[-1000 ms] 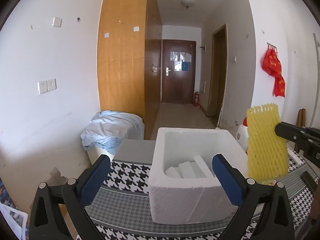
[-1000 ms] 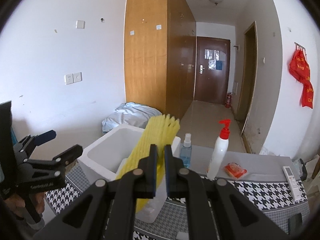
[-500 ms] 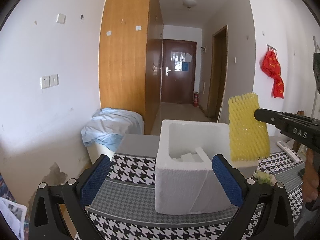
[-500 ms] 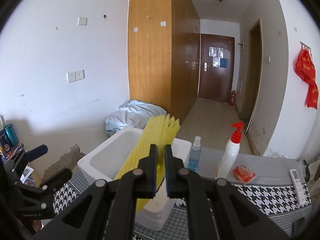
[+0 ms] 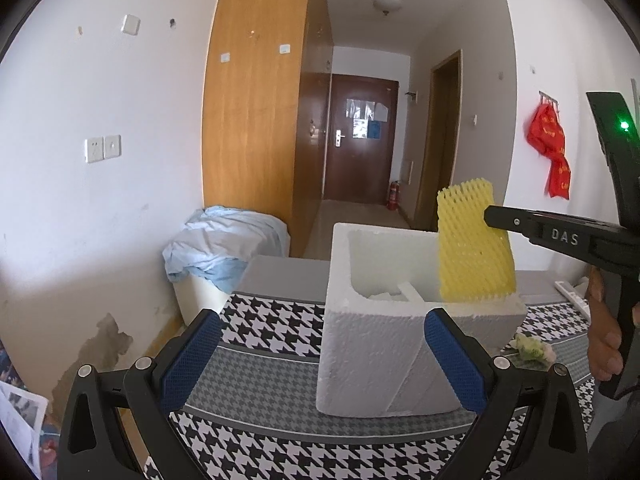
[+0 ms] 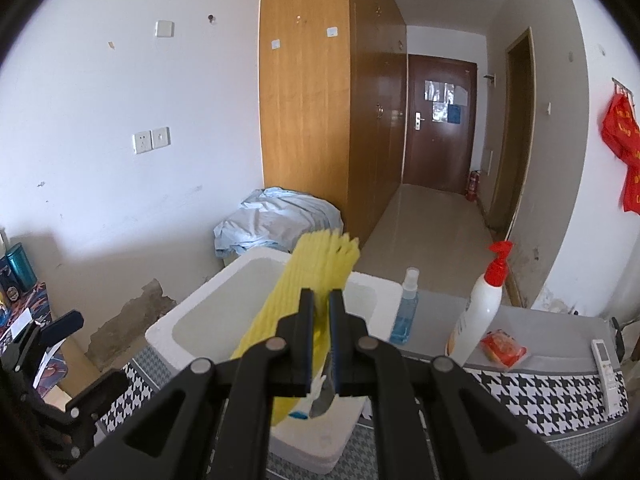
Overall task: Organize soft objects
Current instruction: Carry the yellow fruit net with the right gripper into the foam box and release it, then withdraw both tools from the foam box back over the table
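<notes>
Right wrist view: right gripper point(image 6: 321, 300) is clamped on the yellow foam net sleeve point(image 6: 316, 276), pinched near its middle, so the sleeve stands up past the fingertips and hangs below them. It's in the air over the near rim of the white styrofoam box point(image 6: 192, 320), not yet inside. In the left wrist view the sleeve point(image 5: 472, 248) sits above the box's right wall point(image 5: 400, 344), lower edge about level with the rim.

Left gripper point(image 5: 320, 352) is spread wide, holding nothing, jaws standing either side of the box's near corner without touching it.

My read: the step is dropping the sleeve into the box. To do it well:
- carry further over the cavity before lowering, otherwise the lower edge will likely catch on the rim and fold
- let go only once most of the sleeve is below the rim; it's light and could spring out
- box looks light, so the left could steady it if nudged
- white foam pieces point(image 5: 404, 294) already lie inside, so aim for the free part of the cavity

Small pale soft thing point(image 5: 532, 350) lies on the houndstooth cloth point(image 5: 256, 368) right of the box, probably next.
</notes>
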